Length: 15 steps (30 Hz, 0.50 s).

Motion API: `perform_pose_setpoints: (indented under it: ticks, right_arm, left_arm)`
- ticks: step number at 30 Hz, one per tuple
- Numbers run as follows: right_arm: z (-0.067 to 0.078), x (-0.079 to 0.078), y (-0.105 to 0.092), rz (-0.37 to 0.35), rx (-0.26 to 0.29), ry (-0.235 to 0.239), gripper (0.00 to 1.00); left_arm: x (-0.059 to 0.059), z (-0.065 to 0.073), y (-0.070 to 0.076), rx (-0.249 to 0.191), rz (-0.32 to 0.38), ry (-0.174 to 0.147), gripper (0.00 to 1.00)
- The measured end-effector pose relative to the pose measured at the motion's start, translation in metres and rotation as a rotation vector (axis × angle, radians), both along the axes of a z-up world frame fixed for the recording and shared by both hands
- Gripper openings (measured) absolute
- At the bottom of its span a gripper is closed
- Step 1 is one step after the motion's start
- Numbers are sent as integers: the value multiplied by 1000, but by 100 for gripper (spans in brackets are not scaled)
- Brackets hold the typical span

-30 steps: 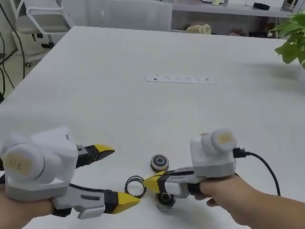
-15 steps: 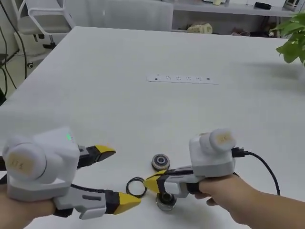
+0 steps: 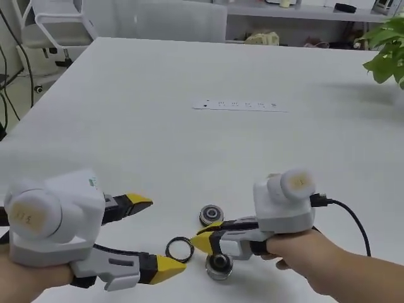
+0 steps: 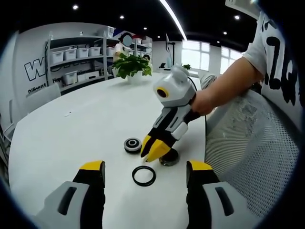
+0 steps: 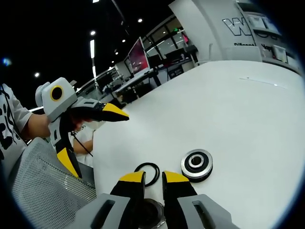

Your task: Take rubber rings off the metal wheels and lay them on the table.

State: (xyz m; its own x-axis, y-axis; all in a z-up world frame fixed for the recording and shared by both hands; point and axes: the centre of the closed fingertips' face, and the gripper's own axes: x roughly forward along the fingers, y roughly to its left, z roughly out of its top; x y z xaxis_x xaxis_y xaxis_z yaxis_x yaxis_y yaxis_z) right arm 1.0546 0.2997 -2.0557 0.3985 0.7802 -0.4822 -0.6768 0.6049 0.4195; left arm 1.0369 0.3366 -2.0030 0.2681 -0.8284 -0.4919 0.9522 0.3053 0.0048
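A loose black rubber ring lies flat on the white table. Just beyond it stands a metal wheel that still wears its black ring. A bare metal wheel sits under my right gripper. That gripper's jaws are nearly together with nothing between them, and its tips sit just right of the loose ring. My left gripper stands wide open, its jaws on either side of the loose ring and apart from it.
A white power strip lies flat at mid-table. A green plant stands at the far right edge. An office chair and shelves stand beyond the table. The table's near edge is close behind both grippers.
My right gripper has risen and shifted very slightly. The loose ring, both wheels and the left gripper have stayed put.
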Motion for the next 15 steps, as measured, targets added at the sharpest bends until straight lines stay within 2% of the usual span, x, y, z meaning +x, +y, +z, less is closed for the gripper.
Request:
perform_pose_setpoints:
  ticks: [11,15]
  right_arm:
    - [14,17,-17,-67,27,-35,13]
    - [16,21,-24,-83,16,-53,14]
  left_arm:
    - [9,2,-2,6,2,-6,67]
    - [16,3,-2,2,13,-5,67]
